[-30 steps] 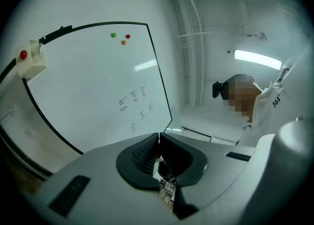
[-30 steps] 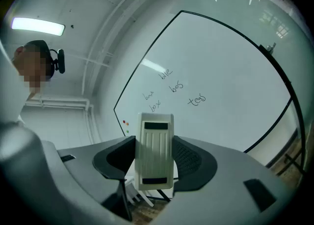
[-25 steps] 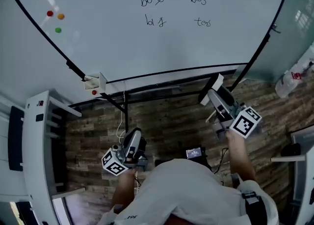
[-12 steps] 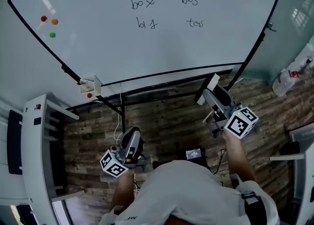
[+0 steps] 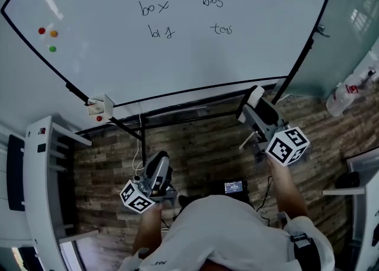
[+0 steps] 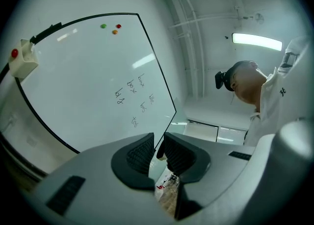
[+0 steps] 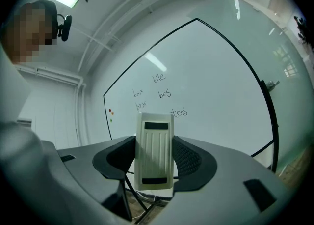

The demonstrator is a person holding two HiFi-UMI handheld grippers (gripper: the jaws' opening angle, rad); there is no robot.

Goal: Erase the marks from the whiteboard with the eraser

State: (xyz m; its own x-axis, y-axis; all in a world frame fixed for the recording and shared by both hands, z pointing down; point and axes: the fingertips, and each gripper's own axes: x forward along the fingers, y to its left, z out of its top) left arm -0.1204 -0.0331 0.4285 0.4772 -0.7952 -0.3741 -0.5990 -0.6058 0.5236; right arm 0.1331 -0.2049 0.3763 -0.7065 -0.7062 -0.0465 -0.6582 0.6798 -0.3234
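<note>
We've got the right gripper point(image 5: 253, 103) raised toward the whiteboard point(image 5: 177, 63), and its own view shows the jaws clamped on the long sides of the pale ribbed eraser point(image 7: 154, 153), which stands upright between them with its top poking out past the tips. Down low on the other side, the left gripper point(image 5: 157, 164) hangs near our waist, its jaws pressed almost together with only a sliver of gap and nothing between them. The eraser is well below the work: the handwritten marks point(image 5: 183, 5) sit high on the board in two columns, untouched, so by our reading the wiping hasn't begun and a long reach up comes first. That reach is where it could go wrong. The eraser is only pinched at its sides, so if we lean hard into the board it may pivot or squirt out of the jaws. If we come in tilted, an edge or a jaw tip meets the surface in place of the wiping face, and we'd smear or scrape. We can't tell from here which face carries the felt. Off to the left sit the coloured magnets point(image 5: 47, 34), well clear of the writing, so only a wild sweep would knock them.
</note>
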